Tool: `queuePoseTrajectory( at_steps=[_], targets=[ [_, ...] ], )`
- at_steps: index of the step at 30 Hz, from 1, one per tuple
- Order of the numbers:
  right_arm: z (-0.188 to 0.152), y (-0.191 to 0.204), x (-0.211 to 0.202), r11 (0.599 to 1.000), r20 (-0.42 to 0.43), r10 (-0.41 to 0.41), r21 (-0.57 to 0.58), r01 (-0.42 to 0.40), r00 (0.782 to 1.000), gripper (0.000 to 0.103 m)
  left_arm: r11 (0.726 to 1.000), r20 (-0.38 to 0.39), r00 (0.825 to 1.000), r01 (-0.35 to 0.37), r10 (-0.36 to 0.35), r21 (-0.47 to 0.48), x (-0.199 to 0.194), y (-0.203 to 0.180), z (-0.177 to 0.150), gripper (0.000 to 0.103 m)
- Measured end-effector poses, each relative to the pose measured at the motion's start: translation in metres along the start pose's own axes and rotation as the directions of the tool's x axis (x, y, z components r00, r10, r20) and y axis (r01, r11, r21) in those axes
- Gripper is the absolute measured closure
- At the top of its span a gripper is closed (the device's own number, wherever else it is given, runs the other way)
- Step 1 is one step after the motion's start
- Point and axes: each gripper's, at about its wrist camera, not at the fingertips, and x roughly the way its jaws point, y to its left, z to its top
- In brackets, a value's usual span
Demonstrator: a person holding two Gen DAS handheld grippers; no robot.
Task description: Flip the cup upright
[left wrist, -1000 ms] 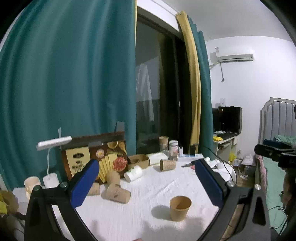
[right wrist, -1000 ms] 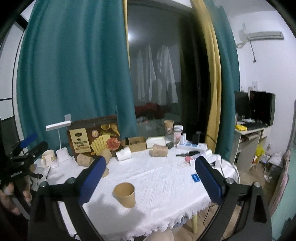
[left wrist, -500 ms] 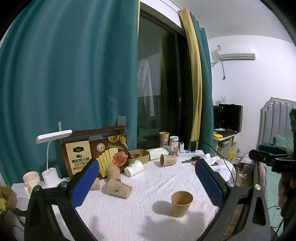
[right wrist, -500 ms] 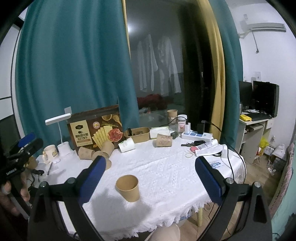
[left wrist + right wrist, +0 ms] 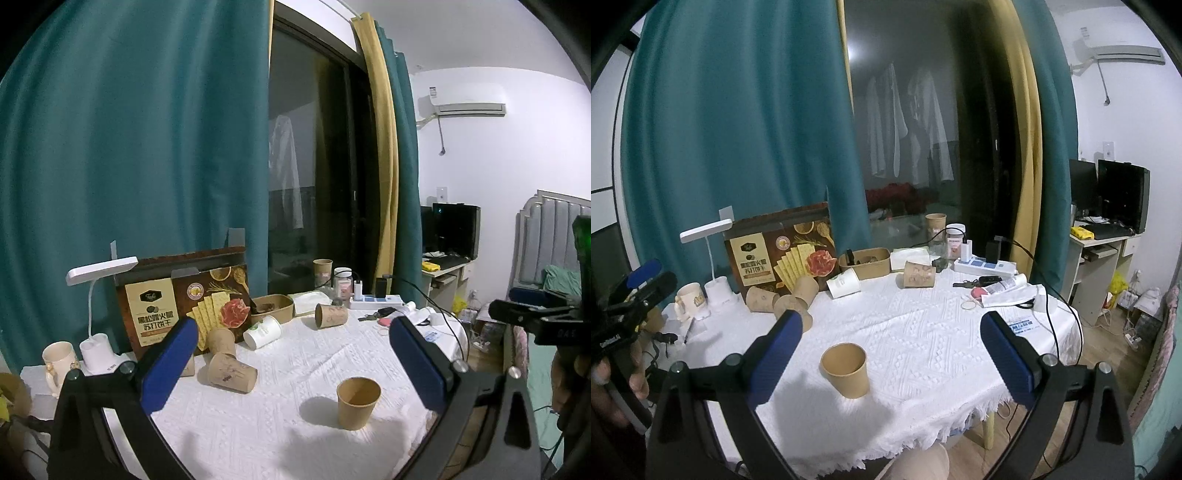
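Observation:
A brown paper cup (image 5: 357,401) stands upright, mouth up, on the white tablecloth (image 5: 303,362) near the front; it also shows in the right wrist view (image 5: 846,370). My left gripper (image 5: 291,363) is open and empty, held back from the cup and above the table. My right gripper (image 5: 892,356) is open and empty, also held back from the cup. Several other paper cups lie on their sides farther back: one brown (image 5: 231,371), one white (image 5: 263,331), one printed (image 5: 331,315).
A biscuit box (image 5: 184,295), a white desk lamp (image 5: 99,295), a mug (image 5: 55,360), a brown bowl (image 5: 273,308), a power strip (image 5: 375,301) and keys crowd the table's back. The table's front edge (image 5: 923,432) drops to the floor. A desk with a monitor (image 5: 1119,199) stands to the right.
Both grippers have drawn back and risen a little from the table; the upright cup stays where it was. Both stay open.

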Motion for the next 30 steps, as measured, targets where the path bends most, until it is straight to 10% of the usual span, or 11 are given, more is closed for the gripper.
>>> queuePoseTrajectory(
  at_steps=[30],
  targets=[
    [-0.006,-0.005,0.022,1.000,-0.041,0.008,-0.019,-0.008,0.999,0.007,1.000,-0.009,1.000,-0.002,0.002,-0.022,0.003,0.000,-0.001,0.000]
  ],
)
